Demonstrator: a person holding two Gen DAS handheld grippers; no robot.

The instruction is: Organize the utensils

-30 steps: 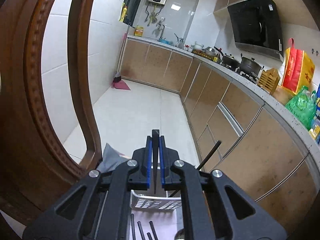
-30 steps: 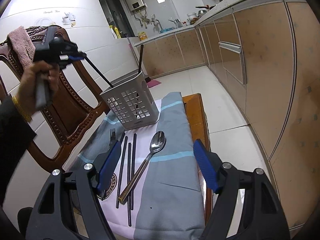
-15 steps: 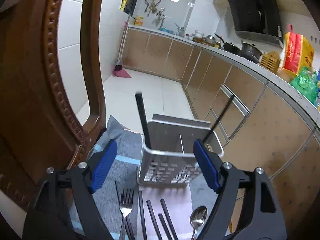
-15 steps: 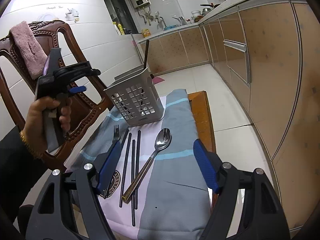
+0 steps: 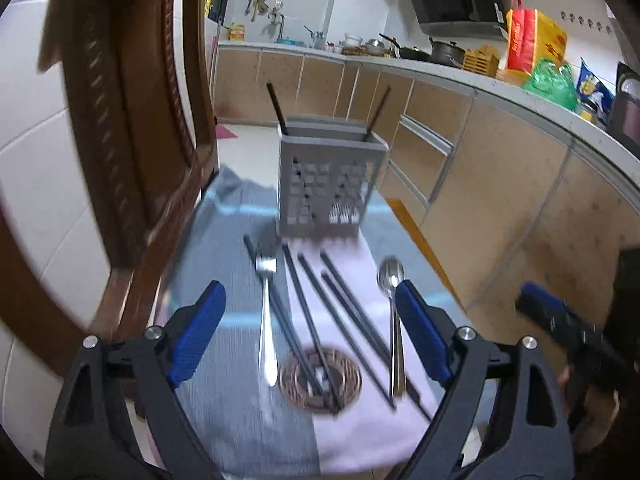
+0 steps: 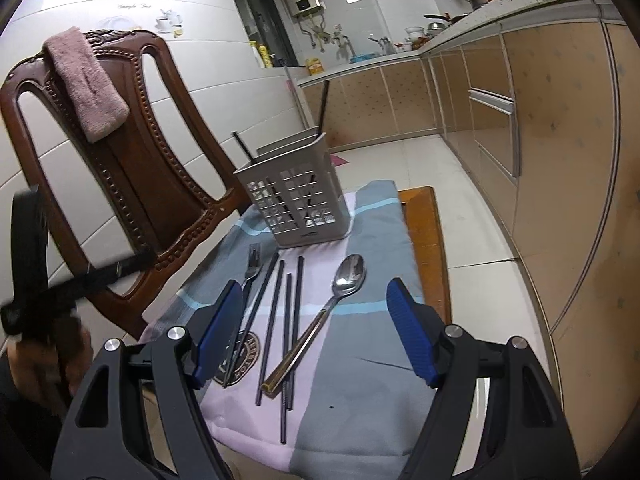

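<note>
Both tools, left point(image 5: 310, 332) and right point(image 6: 316, 330), gape empty over fork point(image 5: 266, 304), chopsticks point(image 5: 316, 320), spoon point(image 6: 340, 300); caddy point(image 6: 294, 204) behind.

Grey latticed caddy point(image 6: 295, 204), black chopsticks point(image 6: 294, 320), silver spoon point(image 6: 349, 274), grey-pink striped cloth point(image 6: 360, 360), blue fingers point(image 6: 408, 330).

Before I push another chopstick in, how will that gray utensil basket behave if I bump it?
The gray utensil basket looks like thin perforated plastic, so probably light. It stands tall on a soft padded cloth, so a bump near the rim may tip or slide it. The two chopsticks leaning out of its top could lever it over if knocked.
</note>
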